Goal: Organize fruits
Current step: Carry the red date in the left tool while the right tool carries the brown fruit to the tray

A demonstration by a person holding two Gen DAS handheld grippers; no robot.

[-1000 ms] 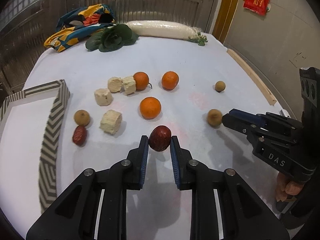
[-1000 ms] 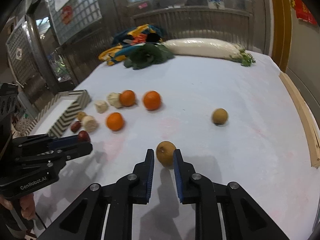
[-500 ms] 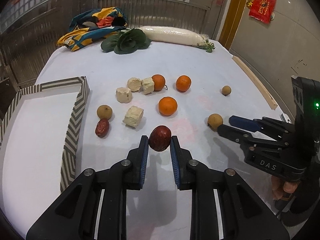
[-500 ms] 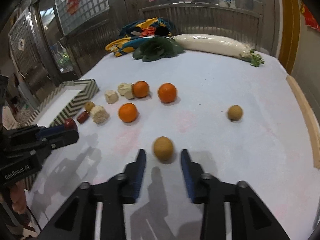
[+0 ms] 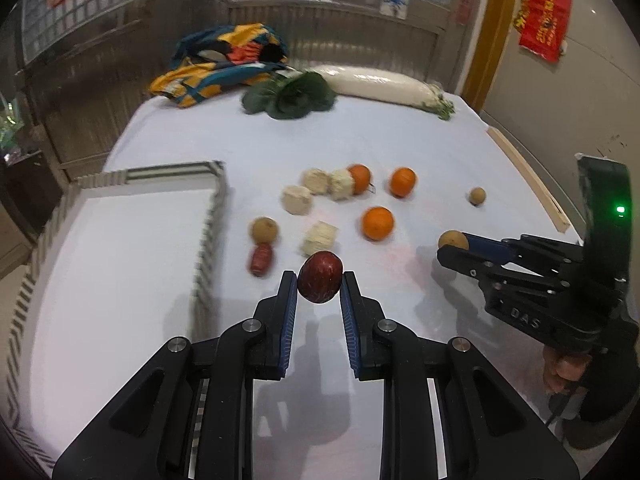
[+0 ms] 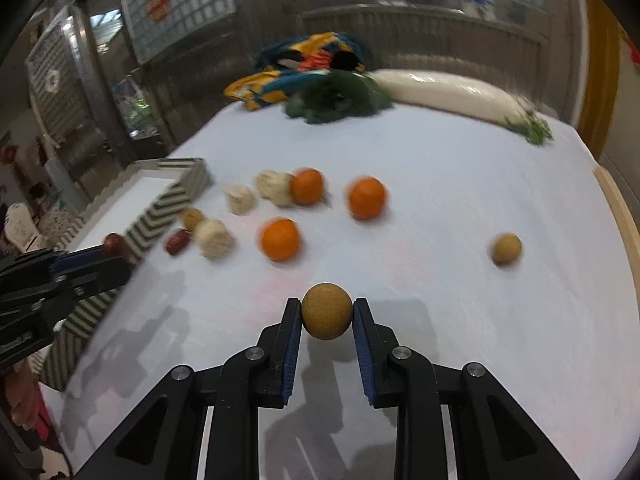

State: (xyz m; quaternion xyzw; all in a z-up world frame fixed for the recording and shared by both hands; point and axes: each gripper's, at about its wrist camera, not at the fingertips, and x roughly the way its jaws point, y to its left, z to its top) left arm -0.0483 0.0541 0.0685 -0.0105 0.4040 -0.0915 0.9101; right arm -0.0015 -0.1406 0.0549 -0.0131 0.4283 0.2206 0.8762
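- On the table (image 5: pixel 400 136), white-covered: all fruit and the tray (image 5: pixel 120 240). The tray is the landmark below.
- Tray: striped rim, white floor, at the table's left edge. No fruit visible inside it.
- Far end of the table, beyond the tray: daikon (image 5: pixel 380 84), greens (image 5: pixel 292 96) just beside it, patterned cloth (image 5: pixel 224 64) behind the greens.
- Left gripper (image 5: pixel 319 286): clamped on a red date (image 5: pixel 320 282), one pad on each side, date held clear of the cloth, just right of the tray's near corner.
- Right gripper (image 6: pixel 327 316): closed on a round longan (image 6: pixel 327 316), both pads touching it; well right of the tray.
- Three oranges right of the tray: near orange (image 5: pixel 377 223), far orange (image 5: pixel 403 181), stemmed orange (image 5: pixel 359 178).
- Four pale cut chunks between tray and oranges: near chunk (image 5: pixel 319 238), left chunk (image 5: pixel 296 199), and a far pair (image 5: pixel 328 182), one of them touching the stemmed orange.
- Loose longan (image 5: pixel 264 230) just right of the tray rim; second date (image 5: pixel 261 259) on the cloth, touching or nearly touching it on the near side (blurred).
- Small longan (image 5: pixel 477 195) well right of the tray, alone, near the wood strip (image 5: pixel 528 184) at the table's right edge.
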